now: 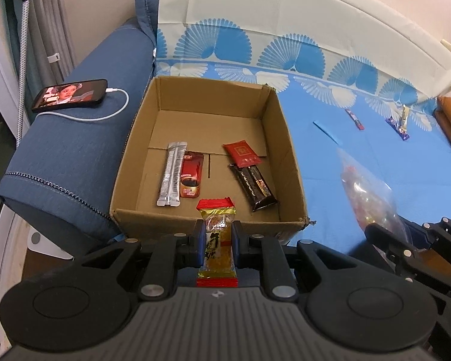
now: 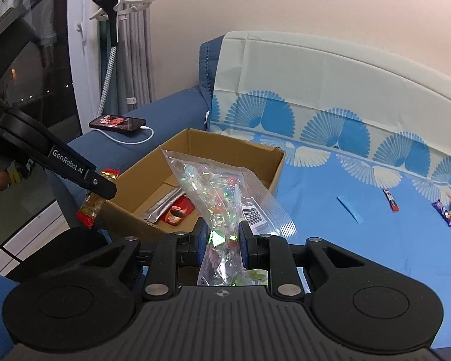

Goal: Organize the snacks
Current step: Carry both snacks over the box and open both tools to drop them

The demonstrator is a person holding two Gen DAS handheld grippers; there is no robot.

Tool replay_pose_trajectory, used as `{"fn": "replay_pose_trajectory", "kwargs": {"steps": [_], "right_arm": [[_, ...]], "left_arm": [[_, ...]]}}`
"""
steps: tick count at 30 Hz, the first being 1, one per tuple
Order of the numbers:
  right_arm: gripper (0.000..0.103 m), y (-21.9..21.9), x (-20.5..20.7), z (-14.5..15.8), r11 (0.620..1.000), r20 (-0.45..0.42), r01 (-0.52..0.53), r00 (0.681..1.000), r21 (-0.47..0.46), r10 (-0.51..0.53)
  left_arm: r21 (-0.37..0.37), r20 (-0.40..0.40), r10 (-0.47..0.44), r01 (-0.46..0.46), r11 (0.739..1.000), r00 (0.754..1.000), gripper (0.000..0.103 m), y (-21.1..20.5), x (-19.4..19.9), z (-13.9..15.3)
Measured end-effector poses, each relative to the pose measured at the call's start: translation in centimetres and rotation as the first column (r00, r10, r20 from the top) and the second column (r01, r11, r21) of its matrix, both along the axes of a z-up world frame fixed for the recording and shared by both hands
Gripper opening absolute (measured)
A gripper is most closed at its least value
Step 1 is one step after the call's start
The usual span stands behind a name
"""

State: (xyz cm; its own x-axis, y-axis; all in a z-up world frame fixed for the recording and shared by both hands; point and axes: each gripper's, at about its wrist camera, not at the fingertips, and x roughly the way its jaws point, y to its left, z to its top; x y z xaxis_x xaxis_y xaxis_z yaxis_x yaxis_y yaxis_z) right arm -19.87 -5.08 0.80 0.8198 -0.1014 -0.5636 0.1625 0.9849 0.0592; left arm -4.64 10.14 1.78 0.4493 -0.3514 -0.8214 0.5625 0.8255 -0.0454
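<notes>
Snacks: being gathered off the bed into a cardboard box [image 1: 195, 222]; several already lying on the box floor, a few waiting out on the sheet.
Left tongs [image 1: 216, 242]: pinching a gold-and-red candy packet [image 1: 217, 234] across its middle, closed down to packet width; packet standing upright, top edge poking over the near box wall.
Why held so: gripping mid-body is keeping the wrapper from flopping, and sitting at the near rim looks like staging for a drop inside.
Right tongs [image 2: 222, 242]: closed on a clear bag of mixed candies [image 2: 216, 198] near its lower end, the rest fanning up and leaning toward the box.
Bag position: hanging beside the box's right side, over the bed's blue sheet [image 1: 360, 156], not yet inside by my read.
Box contents: silver stick sachets [image 1: 171, 173] lying just beside a red coffee sachet [image 1: 191, 177] on the left; red square packet [image 1: 242, 153] overlapping the top of a dark chocolate bar [image 1: 254, 188] on the right.
Free space: centre strip of the box floor is showing bare, probably why both tongs are aiming there.
Remaining: small bars and a blue strip [image 1: 326, 131] sitting well apart from the box, far right of the sheet.
Clutter: phone [image 1: 70, 94] charging on the blue armrest, left of the box, not in the way.
Risk: bag is floppy and wide, likely snagging the box wall going in.
</notes>
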Motion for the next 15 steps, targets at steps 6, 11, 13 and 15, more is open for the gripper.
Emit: {"fn": "replay_pose_trajectory", "kwargs": {"steps": [6, 11, 13, 15], "right_arm": [[0.023, 0.43, 0.00, 0.09, 1.000, -0.004, -0.013, 1.000, -0.013, 0.013], [0.023, 0.08, 0.26, -0.05, 1.000, -0.012, -0.016, 1.000, -0.010, 0.016], [0.023, 0.01, 0.45, -0.12, 1.000, -0.016, -0.016, 1.000, -0.008, 0.016], [0.023, -0.10, 0.71, -0.14, 1.000, -0.019, -0.017, 1.000, -0.005, 0.017]], "left_arm": [[-0.001, 0.002, 0.002, -0.002, 1.000, 1.000, 0.019, 0.09, -0.01, -0.10], [0.001, 0.003, 0.005, -0.005, 1.000, 1.000, 0.019, 0.06, 0.32, -0.15], [0.002, -0.001, 0.007, -0.007, 1.000, 1.000, 0.019, -0.02, 0.49, -0.24], [0.005, -0.004, 0.010, -0.010, 1.000, 1.000, 0.019, -0.09, 0.69, -0.37]]}}
